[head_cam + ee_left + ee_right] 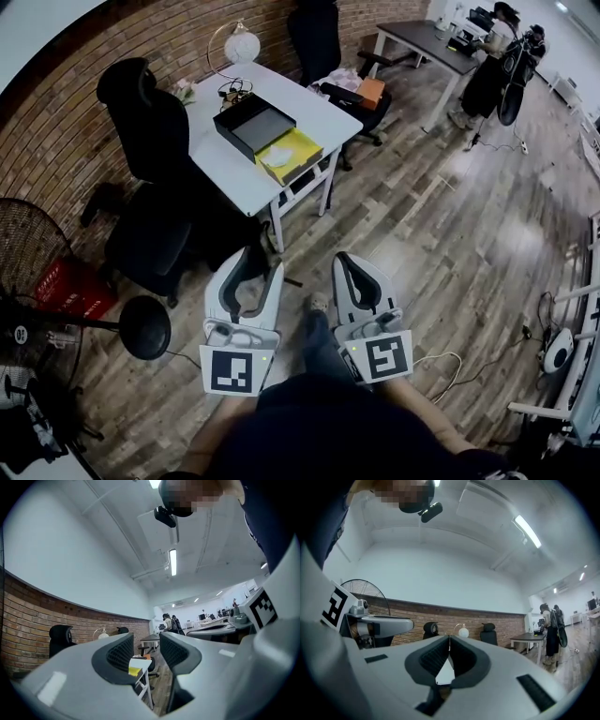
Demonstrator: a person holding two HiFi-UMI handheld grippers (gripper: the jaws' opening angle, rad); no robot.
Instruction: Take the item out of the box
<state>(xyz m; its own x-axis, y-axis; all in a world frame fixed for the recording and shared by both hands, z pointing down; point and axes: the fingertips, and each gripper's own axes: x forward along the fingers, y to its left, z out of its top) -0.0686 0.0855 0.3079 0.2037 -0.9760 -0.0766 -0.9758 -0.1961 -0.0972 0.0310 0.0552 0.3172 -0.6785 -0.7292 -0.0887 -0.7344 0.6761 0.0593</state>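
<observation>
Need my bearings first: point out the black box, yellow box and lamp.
black box (255, 124): head view, its middle.
yellow box (304, 146): head view, bare yellow corner.
lamp (242, 45): head view, white globe.

an open-plan office was shown. a white desk (225, 169) and a dark desk (417, 37) were set on a wood-plank floor (441, 234) beside a brick wall (56, 122), with black swivel chairs (150, 117) drawn up to them. strip lights (173, 562) were mounted on the ceiling, and further rows of desks with monitors (202, 617) were seen in the distance.
</observation>
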